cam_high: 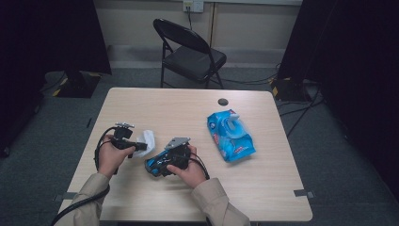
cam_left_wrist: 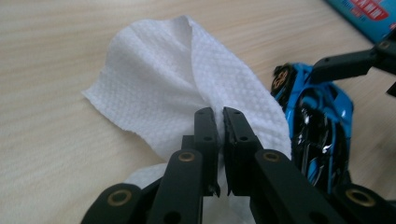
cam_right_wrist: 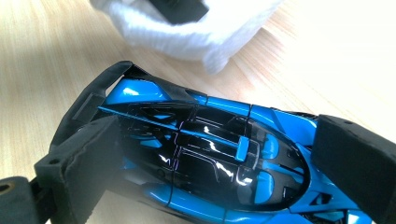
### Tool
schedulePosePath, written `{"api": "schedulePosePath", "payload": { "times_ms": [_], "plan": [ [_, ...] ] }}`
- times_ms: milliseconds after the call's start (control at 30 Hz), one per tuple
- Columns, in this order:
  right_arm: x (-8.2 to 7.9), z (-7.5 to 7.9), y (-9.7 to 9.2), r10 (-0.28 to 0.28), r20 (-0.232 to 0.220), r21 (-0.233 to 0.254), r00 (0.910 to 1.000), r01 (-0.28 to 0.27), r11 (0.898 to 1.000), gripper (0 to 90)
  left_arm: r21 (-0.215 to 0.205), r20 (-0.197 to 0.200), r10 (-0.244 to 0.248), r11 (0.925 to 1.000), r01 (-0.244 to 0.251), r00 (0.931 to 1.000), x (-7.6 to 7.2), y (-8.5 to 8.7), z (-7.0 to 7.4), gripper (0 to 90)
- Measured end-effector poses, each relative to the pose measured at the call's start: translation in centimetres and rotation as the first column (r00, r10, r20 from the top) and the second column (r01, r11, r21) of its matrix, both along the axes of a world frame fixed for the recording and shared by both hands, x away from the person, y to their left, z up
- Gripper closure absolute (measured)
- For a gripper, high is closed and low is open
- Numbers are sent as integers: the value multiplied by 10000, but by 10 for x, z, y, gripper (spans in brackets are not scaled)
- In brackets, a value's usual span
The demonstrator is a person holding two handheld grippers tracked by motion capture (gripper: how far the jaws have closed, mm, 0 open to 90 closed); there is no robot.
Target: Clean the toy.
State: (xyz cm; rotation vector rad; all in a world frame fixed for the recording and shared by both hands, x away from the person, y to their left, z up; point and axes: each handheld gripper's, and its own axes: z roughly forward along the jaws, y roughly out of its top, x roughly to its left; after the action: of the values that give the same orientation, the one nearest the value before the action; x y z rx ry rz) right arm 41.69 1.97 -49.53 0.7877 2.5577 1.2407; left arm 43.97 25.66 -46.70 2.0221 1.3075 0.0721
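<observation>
Near the table's left, the left gripper (cam_left_wrist: 219,116) pinches a wet wipe (cam_left_wrist: 187,88); the right gripper (cam_right_wrist: 210,158) clamps the blue toy car (cam_right_wrist: 205,158), which might slip sideways under hard wiping.

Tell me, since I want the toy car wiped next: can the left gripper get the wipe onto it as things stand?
Probably yes. The left gripper is shut on the white wipe, and the blue toy car sits right beside it, held by the right gripper with its top exposed. Nothing lies between them.

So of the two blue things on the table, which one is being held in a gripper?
The blue toy car, clamped across its body by the right gripper. The blue wipes pack lies apart on the table, untouched.
</observation>
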Motion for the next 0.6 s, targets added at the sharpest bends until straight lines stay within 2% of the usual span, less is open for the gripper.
{"api": "schedulePosePath", "payload": {
  "times_ms": [267,300,400,467,600],
  "plan": [
    [0,0,0,8,-9,-11,10000,-8,10000,19,147,-332,-135,9998,140,9994,-10,-1,-20,849],
    [0,0,0,7,-7,-11,10000,-7,10000,19,107,-293,-143,9998,147,9995,-11,-1,-20,850],
    [-1,0,0,4,11,15,10000,-4,10000,18,-50,-504,-292,9996,290,9983,-11,-4,-21,849],
    [-1,0,0,17,15,-4,10000,-17,10000,18,127,-505,-447,9989,454,9977,-12,-6,-19,849],
    [-1,0,1,2,2,-10,10000,-2,10000,18,147,-549,-474,9987,483,9974,-11,-10,-19,849]
  ]
}}
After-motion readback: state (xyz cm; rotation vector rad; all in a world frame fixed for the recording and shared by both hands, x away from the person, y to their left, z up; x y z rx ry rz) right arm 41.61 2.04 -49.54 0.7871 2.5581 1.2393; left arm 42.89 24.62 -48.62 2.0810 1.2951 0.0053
